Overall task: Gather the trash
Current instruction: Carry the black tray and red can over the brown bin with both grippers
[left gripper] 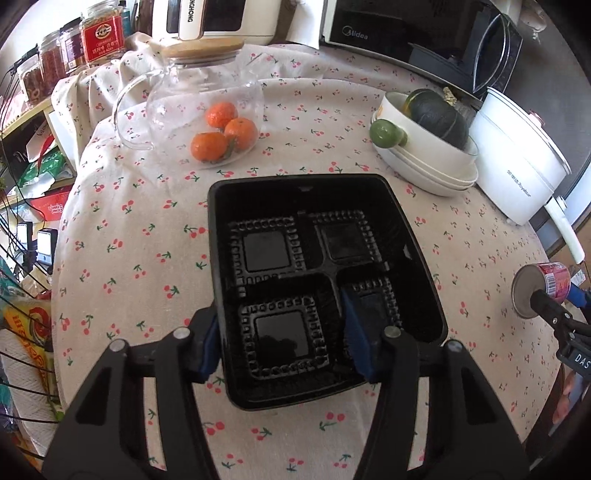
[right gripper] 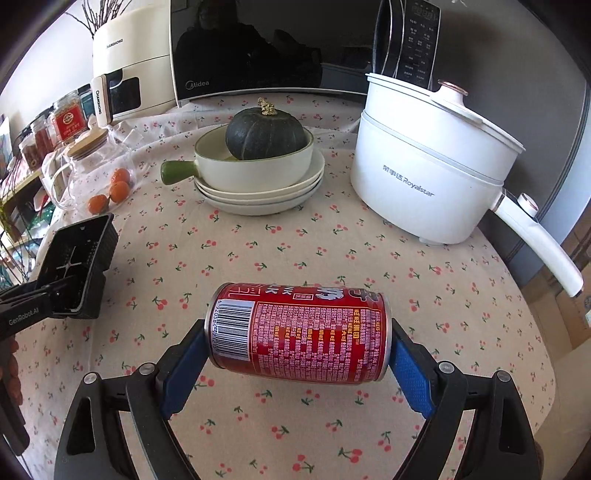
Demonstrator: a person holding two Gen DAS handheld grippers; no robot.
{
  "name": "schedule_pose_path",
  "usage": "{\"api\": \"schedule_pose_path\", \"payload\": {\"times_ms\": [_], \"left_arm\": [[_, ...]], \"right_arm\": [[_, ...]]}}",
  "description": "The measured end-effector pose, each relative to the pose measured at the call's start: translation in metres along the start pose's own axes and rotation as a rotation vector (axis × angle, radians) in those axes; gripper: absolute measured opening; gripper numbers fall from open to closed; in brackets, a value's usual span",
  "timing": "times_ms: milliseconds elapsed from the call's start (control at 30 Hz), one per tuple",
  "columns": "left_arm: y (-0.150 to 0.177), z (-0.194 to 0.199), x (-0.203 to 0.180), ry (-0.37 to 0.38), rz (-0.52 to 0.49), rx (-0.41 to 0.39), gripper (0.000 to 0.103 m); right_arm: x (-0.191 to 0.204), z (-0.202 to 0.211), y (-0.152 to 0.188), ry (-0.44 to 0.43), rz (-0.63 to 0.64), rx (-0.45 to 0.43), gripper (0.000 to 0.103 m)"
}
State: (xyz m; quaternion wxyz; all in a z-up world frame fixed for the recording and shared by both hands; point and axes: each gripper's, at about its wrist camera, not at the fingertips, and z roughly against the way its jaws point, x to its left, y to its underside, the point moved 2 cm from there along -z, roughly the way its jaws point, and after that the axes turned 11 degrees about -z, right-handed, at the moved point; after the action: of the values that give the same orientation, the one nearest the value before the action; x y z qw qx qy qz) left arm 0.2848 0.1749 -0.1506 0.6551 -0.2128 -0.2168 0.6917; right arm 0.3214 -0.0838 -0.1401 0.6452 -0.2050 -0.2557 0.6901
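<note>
My left gripper point(left gripper: 284, 343) has its jaws clamped on the left wall of 1 black tray point(left gripper: 325, 258): 1 blue pad sits outside the wall, the other inside. The tray has 4 square compartments split by a cross-shaped ridge. In the right wrist view it looks lifted and tilted above the bench point(right gripper: 332, 243), though I cannot tell whether any part of it touches the cloth.

My right gripper point(right gripper: 295, 354) holds 1 red can point(right gripper: 299, 332) sideways, jaws pressed on its 2 flat ends, barcode facing me. The can is above the cherry-print cloth, near the front of the bench and well right of the tray.

Behind the tray I count 3 oranges point(left gripper: 223, 134) beside 1 glass pot point(left gripper: 199, 88) with a wooden lid. To the right, 1 dark green squash point(right gripper: 266, 134) sits in 1 white bowl point(right gripper: 255, 170) with a green handle, stacked on 3 plates point(right gripper: 258, 199). Just beside those stands 1 white cooker point(right gripper: 432, 170) with a long handle. At the back are 1 microwave point(right gripper: 258, 51) and 1 cream appliance point(right gripper: 129, 62). Several jars point(left gripper: 99, 35) stand at the far left; their exact count I cannot tell.
</note>
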Motion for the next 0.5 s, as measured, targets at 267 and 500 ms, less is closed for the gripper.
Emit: {"api": "schedule_pose_path", "payload": {"times_ms": [267,500], "left_arm": [[0.020,0.057,-0.037,0.030,-0.103,-0.039,0.058],[0.043,0.093,-0.072,0.075,-0.171,-0.060,0.058]], "right_arm": [[-0.029,0.057,0.030,0.009,-0.022,-0.014,0.092],[-0.055,0.102,0.061,0.020,-0.036,-0.028,0.092]]}}
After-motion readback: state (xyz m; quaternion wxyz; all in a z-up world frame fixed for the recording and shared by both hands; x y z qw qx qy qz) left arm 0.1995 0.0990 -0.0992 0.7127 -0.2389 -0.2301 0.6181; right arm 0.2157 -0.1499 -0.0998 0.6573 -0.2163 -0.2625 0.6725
